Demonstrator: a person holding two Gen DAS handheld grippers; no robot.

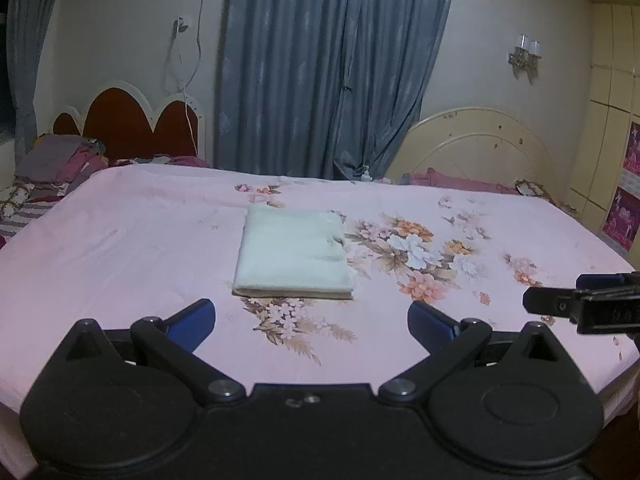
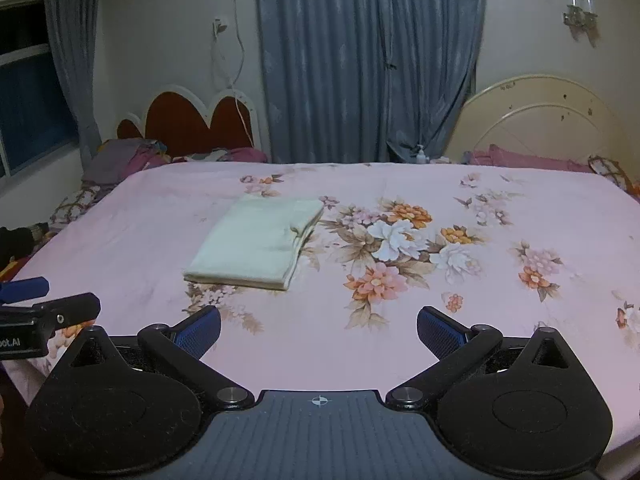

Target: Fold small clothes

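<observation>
A pale cream garment (image 1: 294, 254) lies folded into a flat rectangle on the pink floral bedsheet (image 1: 140, 248); it also shows in the right wrist view (image 2: 256, 242). My left gripper (image 1: 311, 326) is open and empty, just short of the garment's near edge. My right gripper (image 2: 319, 332) is open and empty, to the right of and nearer than the garment, over the flower print. Each gripper's tip shows at the edge of the other's view: the right one (image 1: 580, 300) and the left one (image 2: 48, 304).
The bed's near edge runs under both grippers. Pillows and bundled clothes (image 1: 60, 160) lie at the far left by a red headboard (image 1: 132, 124). A cream headboard (image 2: 540, 120) and blue curtains (image 2: 360, 60) stand behind the bed.
</observation>
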